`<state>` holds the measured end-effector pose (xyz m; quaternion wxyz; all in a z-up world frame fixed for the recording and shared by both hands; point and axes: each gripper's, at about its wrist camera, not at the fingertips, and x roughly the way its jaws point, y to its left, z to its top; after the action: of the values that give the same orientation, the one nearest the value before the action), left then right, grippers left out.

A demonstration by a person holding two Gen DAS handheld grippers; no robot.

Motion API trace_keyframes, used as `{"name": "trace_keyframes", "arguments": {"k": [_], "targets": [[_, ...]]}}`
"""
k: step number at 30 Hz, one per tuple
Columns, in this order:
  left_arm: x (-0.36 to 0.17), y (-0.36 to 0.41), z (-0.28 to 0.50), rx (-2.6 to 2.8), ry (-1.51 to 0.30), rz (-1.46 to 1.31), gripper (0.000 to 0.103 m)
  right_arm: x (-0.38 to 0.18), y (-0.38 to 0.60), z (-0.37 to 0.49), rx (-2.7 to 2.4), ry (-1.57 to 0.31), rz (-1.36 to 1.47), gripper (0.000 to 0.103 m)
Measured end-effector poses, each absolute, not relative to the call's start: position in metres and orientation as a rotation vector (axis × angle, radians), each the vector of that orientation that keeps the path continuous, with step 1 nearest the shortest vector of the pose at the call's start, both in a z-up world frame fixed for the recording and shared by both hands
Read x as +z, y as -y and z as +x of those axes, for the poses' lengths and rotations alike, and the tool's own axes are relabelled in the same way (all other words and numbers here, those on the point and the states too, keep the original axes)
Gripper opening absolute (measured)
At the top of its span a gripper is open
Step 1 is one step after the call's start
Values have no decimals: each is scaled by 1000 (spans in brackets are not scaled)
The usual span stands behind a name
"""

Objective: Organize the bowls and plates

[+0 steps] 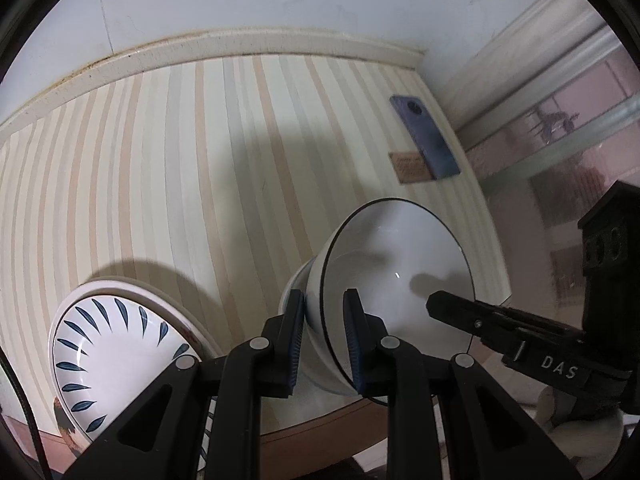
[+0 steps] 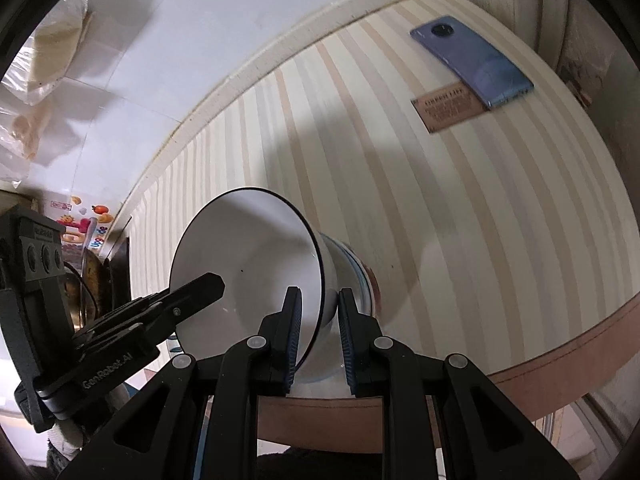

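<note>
A: Item one, left gripper. We are clamping its blue pads on the wall of the white bowl, one finger outside, one inside.

B: Item two, right gripper. We are pinching the same bowl's opposite wall, rim between the fingers.

A: The bowl is tilting on its side above the near edge of the striped table, and seems to be nesting in a second bowl behind it.

B: Item three, leaf-pattern plate. We are seeing it at the left, stacked on another dish.

A: Item four, blue phone, lying at the far right, overlapping a brown card, well apart from the dishes.
</note>
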<state>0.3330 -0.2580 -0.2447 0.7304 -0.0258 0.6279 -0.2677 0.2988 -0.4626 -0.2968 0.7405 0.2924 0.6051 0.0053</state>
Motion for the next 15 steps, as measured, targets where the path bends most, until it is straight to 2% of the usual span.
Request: {"name": "trace_keyframes", "arguments": {"k": [15], "targets": [[-263,270,322,-560,-1378,77,17,-309,453,300,-9,-1375,547,21]]}}
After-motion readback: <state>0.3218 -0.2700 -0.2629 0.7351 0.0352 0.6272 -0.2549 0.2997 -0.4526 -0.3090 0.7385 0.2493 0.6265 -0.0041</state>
